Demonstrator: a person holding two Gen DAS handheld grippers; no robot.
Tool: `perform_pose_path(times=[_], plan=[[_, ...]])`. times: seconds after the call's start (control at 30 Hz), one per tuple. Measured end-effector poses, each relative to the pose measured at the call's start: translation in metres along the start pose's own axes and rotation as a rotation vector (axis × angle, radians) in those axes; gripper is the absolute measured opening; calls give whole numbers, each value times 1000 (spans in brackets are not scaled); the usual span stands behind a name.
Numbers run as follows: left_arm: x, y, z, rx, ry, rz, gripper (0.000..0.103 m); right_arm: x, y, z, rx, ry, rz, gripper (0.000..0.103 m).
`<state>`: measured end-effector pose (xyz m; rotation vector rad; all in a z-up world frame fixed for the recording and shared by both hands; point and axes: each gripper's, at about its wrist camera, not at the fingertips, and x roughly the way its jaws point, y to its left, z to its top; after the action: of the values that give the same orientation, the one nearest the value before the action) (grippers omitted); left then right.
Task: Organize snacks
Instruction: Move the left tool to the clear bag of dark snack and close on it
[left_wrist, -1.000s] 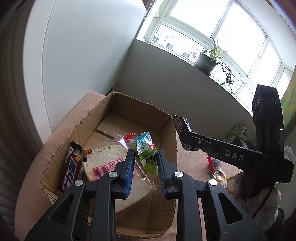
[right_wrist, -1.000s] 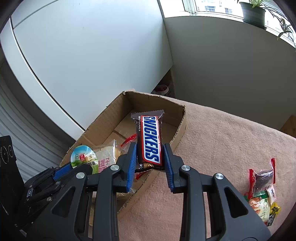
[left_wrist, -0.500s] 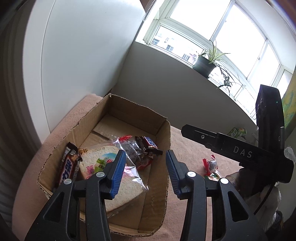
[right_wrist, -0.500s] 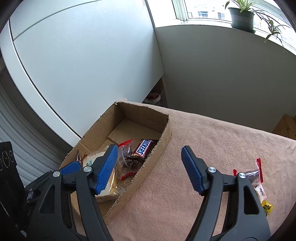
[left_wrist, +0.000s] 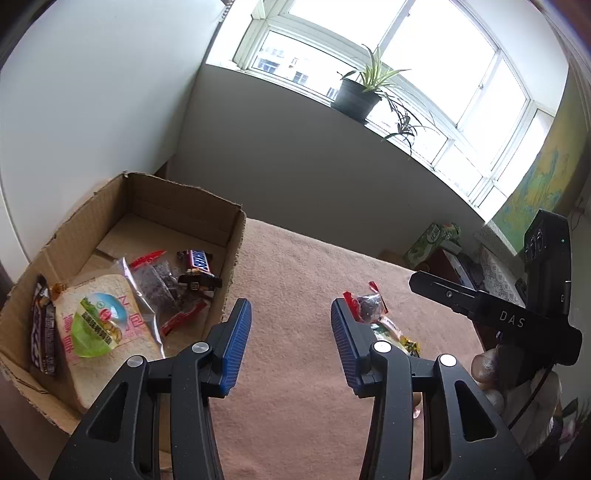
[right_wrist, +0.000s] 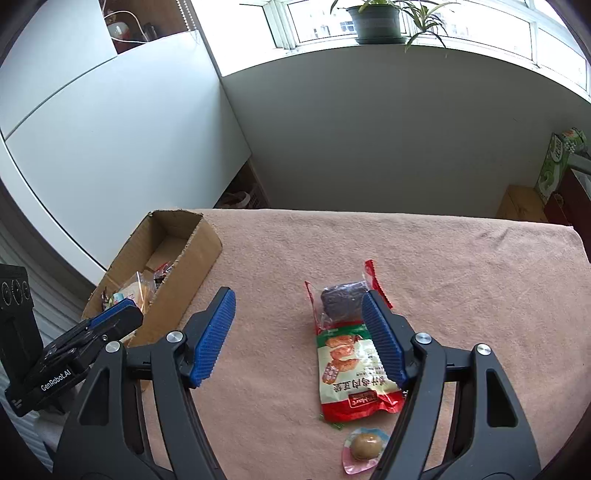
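Observation:
A cardboard box (left_wrist: 236, 236) at the table's left holds a Snickers bar (left_wrist: 197, 260), a green jelly cup (left_wrist: 94, 328) on a bagged bread slice (left_wrist: 138, 341), a clear bag of dark snacks (left_wrist: 157, 282) and a dark bar (left_wrist: 40, 332). The box also shows in the right wrist view (right_wrist: 199, 254). My left gripper (left_wrist: 291, 343) is open and empty, right of the box. My right gripper (right_wrist: 297, 336) is open and empty above the cloth. Under its right finger lie a dark cake in a red-edged wrapper (right_wrist: 341, 301), a red and green packet (right_wrist: 351, 373) and a small pink-wrapped sweet (right_wrist: 364, 448).
A pink cloth (right_wrist: 443, 266) covers the table. A potted plant (left_wrist: 356, 94) stands on the window sill. A green carton (right_wrist: 556, 162) and a wooden box (right_wrist: 521, 203) stand beyond the table's right end. The right gripper's body (left_wrist: 517, 314) shows in the left wrist view.
The left gripper let go of the jelly cup and the right let go of the Snickers bar into the box. Both opened and moved right, the right to over the loose snacks.

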<state>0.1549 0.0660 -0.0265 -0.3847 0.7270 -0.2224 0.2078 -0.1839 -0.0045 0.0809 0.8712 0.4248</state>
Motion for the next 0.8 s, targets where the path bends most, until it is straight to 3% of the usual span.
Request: perform_pose_path(times=[0.23,0.5,0.6,0.73,0.8], plan=[[37,-26,-14,23,112,-49,44,-10,-53,-36,44,37,-91,74],[63,-55,-11,29,170,-103,44,-4,-92,-49,108,67,-94,74],[77,-73,-8,76,189,-110,44,3,-97,-46,87,81,-110,74],[95,-99,1,188,198,-93,53,18,-100,-43,70,117,-112,74],[104,-106,2,235,209,-82,54,26,-99,-42,51,135,-116,74]])
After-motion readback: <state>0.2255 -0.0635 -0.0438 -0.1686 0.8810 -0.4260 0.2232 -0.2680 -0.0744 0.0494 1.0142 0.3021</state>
